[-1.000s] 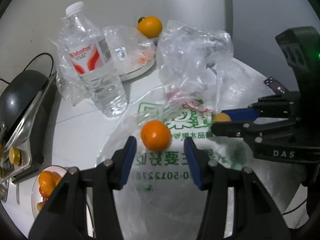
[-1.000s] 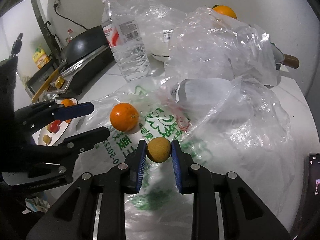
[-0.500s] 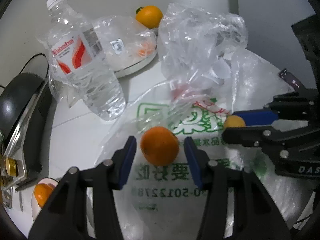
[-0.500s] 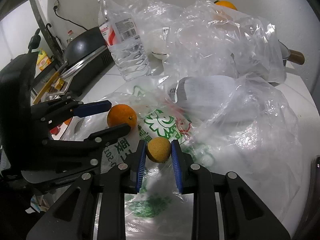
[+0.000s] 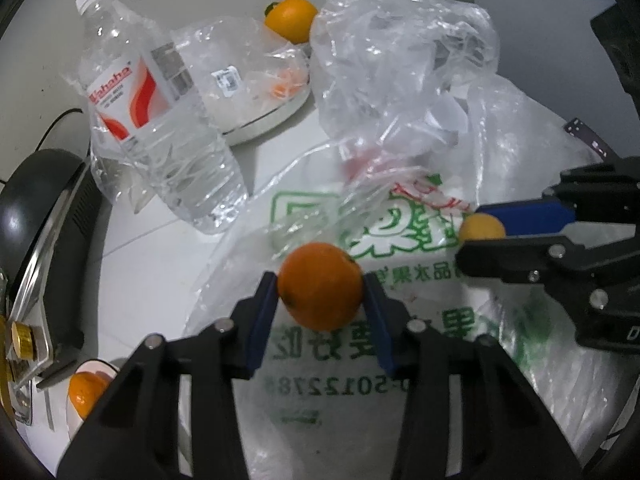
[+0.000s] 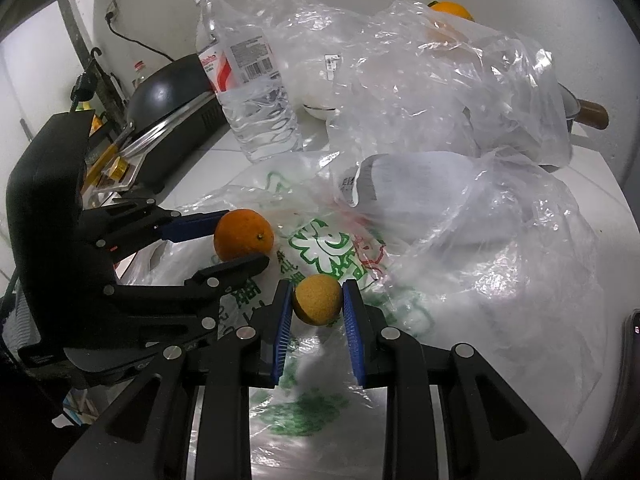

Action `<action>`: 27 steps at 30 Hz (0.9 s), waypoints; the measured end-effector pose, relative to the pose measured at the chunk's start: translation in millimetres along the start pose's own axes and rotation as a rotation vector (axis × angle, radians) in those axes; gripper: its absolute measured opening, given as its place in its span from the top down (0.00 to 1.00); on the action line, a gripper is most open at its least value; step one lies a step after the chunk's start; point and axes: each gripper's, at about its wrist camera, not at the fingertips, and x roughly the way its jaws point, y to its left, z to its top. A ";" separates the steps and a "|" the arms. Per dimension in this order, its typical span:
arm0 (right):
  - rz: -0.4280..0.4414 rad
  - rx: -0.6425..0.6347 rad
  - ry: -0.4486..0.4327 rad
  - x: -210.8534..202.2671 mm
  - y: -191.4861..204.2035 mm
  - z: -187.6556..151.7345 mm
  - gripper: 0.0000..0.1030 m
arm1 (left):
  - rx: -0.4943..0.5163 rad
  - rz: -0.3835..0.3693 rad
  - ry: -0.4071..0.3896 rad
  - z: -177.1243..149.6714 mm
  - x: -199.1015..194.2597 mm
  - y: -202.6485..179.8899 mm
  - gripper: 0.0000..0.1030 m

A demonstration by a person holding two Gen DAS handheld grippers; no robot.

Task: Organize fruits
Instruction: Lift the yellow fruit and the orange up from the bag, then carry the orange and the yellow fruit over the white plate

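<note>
An orange (image 5: 320,286) lies on a white plastic bag with green print (image 5: 400,364). My left gripper (image 5: 320,294) has its jaws closing on the orange, and both blue pads touch its sides. In the right wrist view the same orange (image 6: 244,234) sits between the left gripper's fingers (image 6: 240,240). My right gripper (image 6: 318,300) is shut on a small round yellow-brown fruit (image 6: 317,299) just above the bag. The left wrist view shows that fruit (image 5: 480,229) in the right gripper (image 5: 474,232) at the right.
A water bottle (image 5: 160,128) stands at the back left beside a white plate (image 5: 272,120) under clear plastic. Another orange (image 5: 290,18) sits behind it. Crumpled clear bags (image 5: 400,60) fill the back right. A black pan (image 5: 36,220) and a fruit dish (image 5: 86,394) are on the left.
My left gripper came forward and down around the orange, and its jaws narrowed until the pads met it. The right gripper kept still with the small fruit.
</note>
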 end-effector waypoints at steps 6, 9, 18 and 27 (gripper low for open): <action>-0.006 -0.011 -0.009 -5.5 6.3 0.7 0.74 | -0.003 -0.007 -0.033 -1.3 -15.6 0.9 0.58; -0.010 -0.018 -0.014 -9.4 10.4 0.6 0.74 | -0.004 -0.015 -0.057 -0.9 -27.5 1.0 0.58; -0.025 -0.047 -0.039 -29.9 34.5 -2.4 0.74 | -0.014 -0.035 -0.129 -7.9 -71.0 -0.1 0.58; -0.046 -0.072 -0.062 -48.8 60.0 -7.6 0.74 | -0.026 -0.052 -0.189 -23.2 -111.5 0.7 0.58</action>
